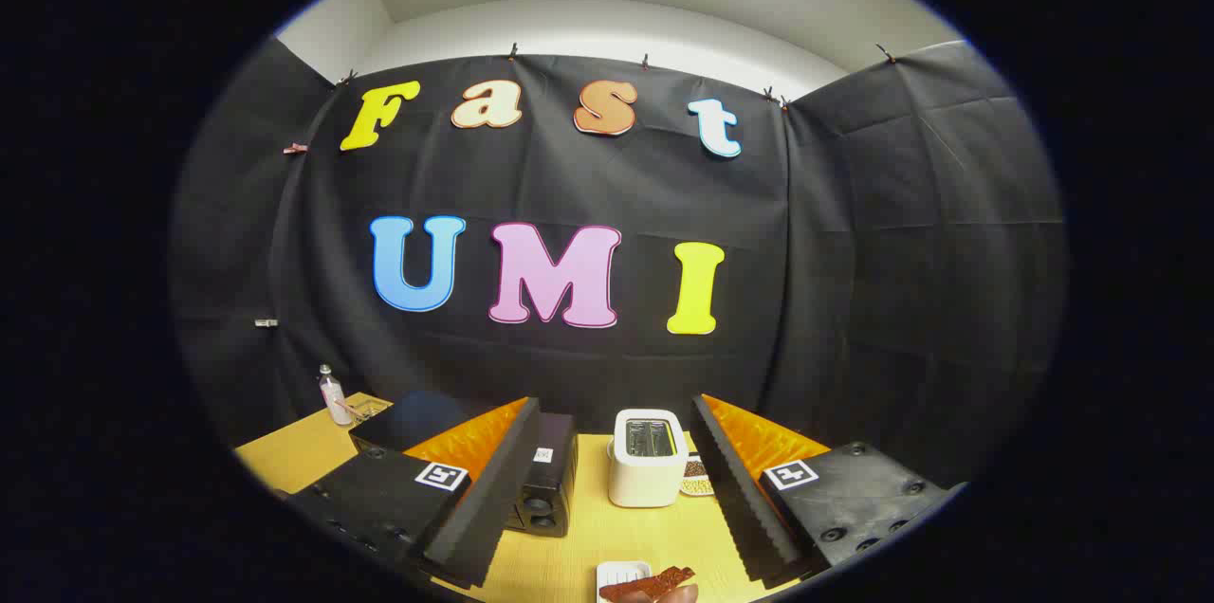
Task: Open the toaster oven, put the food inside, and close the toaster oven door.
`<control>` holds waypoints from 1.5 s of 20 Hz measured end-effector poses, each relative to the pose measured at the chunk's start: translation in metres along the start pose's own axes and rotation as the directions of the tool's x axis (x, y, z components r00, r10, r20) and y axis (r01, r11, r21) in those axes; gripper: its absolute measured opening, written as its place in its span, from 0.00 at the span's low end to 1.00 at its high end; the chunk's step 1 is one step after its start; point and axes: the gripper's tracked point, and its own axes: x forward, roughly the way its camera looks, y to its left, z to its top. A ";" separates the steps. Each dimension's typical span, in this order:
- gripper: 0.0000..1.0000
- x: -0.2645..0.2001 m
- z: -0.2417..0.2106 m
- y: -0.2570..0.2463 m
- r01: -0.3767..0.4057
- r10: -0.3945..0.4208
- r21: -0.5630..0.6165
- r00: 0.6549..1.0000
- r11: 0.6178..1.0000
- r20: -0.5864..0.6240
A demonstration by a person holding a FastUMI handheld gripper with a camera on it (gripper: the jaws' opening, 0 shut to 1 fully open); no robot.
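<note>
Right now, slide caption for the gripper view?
Open fingers frame white toaster, black toaster oven, food plate on table.

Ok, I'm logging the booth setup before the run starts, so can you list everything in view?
Black boxy toaster oven: one, black, on the table, partly behind the left finger.
White pop-up toaster: one, white, between the fingers, further back.
Small dish of mixed grains: one, pale, beside the white toaster.
White plate: one, nearest, between the fingers.
Brown food pieces: brown, on that plate; count unclear.
Clear plastic bottle: one, far table corner.
Wooden table: one, tan.
Gripper: one, jaws open, holding nothing.
</note>
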 end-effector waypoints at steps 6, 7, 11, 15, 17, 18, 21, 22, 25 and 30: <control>0.97 0.006 -0.005 0.002 -0.014 0.014 -0.017 1.000 1.000 -0.002; 0.97 0.007 -0.007 0.004 -0.017 0.017 -0.018 1.000 1.000 -0.006; 0.97 0.008 -0.009 0.011 -0.028 0.028 -0.025 0.999 0.999 -0.018; 0.97 0.004 -0.008 0.014 -0.029 0.029 -0.018 0.999 0.999 -0.020; 0.97 0.003 -0.011 0.014 -0.023 0.023 -0.018 0.999 1.000 -0.027; 0.97 0.002 -0.014 0.015 -0.023 0.022 -0.013 0.999 1.000 -0.033; 0.97 -0.002 -0.020 0.026 -0.027 0.027 0.014 0.999 1.000 -0.044; 0.97 -0.001 -0.022 0.035 -0.038 0.040 0.031 0.998 0.999 -0.045; 0.97 0.003 -0.030 0.068 -0.060 0.063 0.048 0.997 0.997 -0.055; 0.97 0.019 -0.042 0.145 -0.091 0.097 0.090 0.993 0.992 -0.061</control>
